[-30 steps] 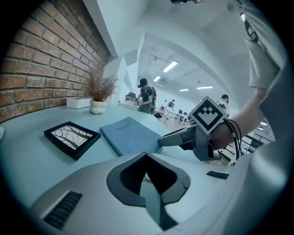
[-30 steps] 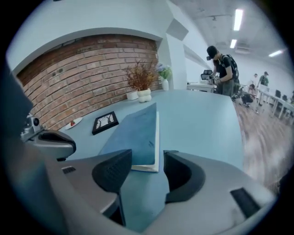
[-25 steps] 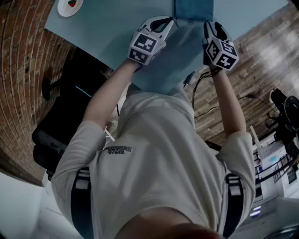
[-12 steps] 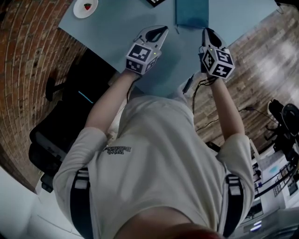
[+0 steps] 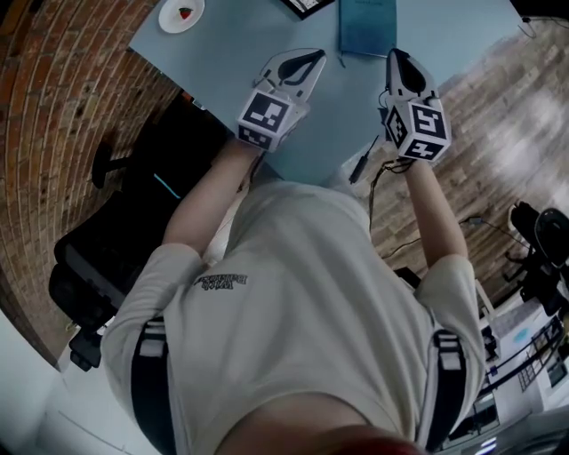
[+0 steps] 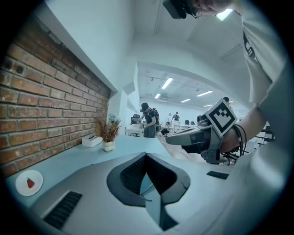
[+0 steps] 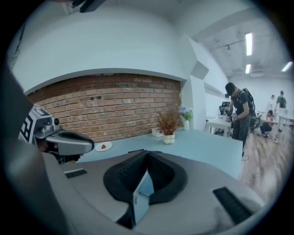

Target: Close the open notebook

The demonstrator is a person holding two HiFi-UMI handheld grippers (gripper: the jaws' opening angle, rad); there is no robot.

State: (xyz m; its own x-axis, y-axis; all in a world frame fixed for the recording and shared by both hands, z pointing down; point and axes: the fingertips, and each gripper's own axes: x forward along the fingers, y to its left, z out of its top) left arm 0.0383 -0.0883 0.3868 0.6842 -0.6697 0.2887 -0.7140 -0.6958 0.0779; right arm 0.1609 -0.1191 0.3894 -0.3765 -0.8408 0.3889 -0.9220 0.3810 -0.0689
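The notebook (image 5: pixel 366 27) lies closed, dark blue-green cover up, at the far side of the light blue table (image 5: pixel 267 27). Both grippers hang in the air on the near side of it, touching nothing. My left gripper (image 5: pixel 314 56) is to the notebook's lower left with its jaws together and nothing between them (image 6: pixel 146 157). My right gripper (image 5: pixel 394 55) is just below the notebook's right corner, also shut and empty (image 7: pixel 145 155). Each gripper appears in the other's view: the right gripper (image 6: pixel 174 137) and the left gripper (image 7: pixel 85 140). Neither gripper view shows the notebook.
A small white plate (image 5: pixel 180 13) with a strawberry sits far left on the table, and a dark flat device (image 5: pixel 302 4) is at the top edge. A potted plant (image 7: pixel 168 126) and a white box (image 6: pixel 92 141) stand by the brick wall. A black chair (image 5: pixel 124 231) stands beside the table, with people (image 6: pixel 148 120) beyond.
Both grippers have lifted off the table and now sit clear of the notebook's near edge. More of the closed notebook and the plate is in view.
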